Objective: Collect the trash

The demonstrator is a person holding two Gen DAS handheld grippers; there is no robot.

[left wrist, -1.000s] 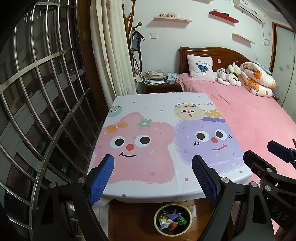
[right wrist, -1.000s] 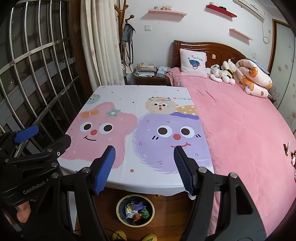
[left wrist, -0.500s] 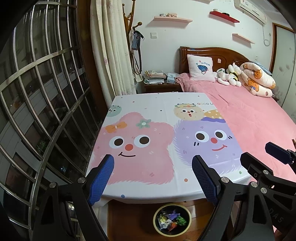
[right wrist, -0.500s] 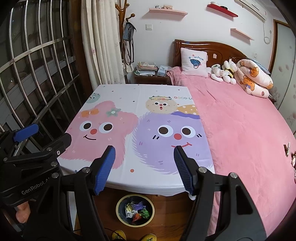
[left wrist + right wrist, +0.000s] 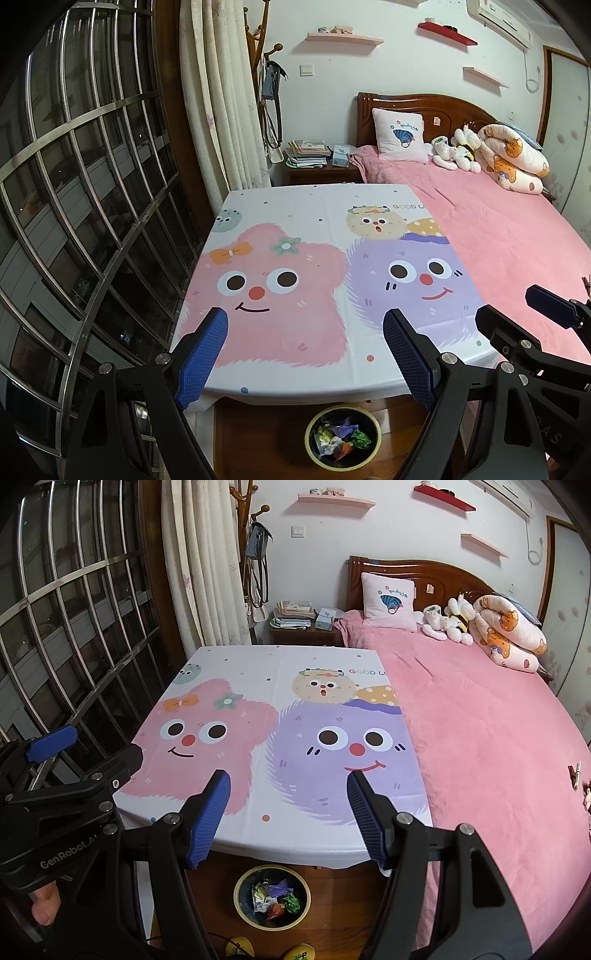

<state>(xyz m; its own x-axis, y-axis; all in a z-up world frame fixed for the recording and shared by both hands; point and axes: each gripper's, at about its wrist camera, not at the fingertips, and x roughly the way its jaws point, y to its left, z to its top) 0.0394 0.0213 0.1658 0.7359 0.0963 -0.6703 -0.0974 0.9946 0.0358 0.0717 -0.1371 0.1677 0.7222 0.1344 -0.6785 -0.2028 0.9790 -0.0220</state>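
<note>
**Trash in the bin, both tools empty**

Left wrist view. Left tool (image 5: 304,354) held with blue ribbed pads wide apart, gripping nothing, above the near edge of the table (image 5: 295,384). Table covered by a smooth, glossy white cloth printed with fuzzy pink and purple cartoon faces (image 5: 332,280); no loose scrap seen anywhere on that cloth. Below the table's near edge, on the reddish wooden floor (image 5: 258,435), a small round bin with a yellow rim and dark wall (image 5: 309,445). Inside the bin, crumpled paper and foil trash in white, purple, green and orange (image 5: 341,437), light and springy by the look of it. Beside the table on the far right, part of the right tool (image 5: 546,306), black frame with a blue pad. Right of the table, a bed under a soft pink fleece blanket (image 5: 517,236).

Right wrist view. Right tool (image 5: 288,814) likewise spread open and empty, over the table's front edge. Bin directly under that edge, trash piled in the middle. Left of the table, the other tool's black body. On the pink blanket, well right of the table, a small pale clip-like thing (image 5: 574,773); too small to say whether trash.

Judged step: collection apparently finished or nearly so, nothing left on the table. Next move likely a scan of table, bed and floor for stray scraps; any find calls for a light pinch, then release right above the bin.
</note>
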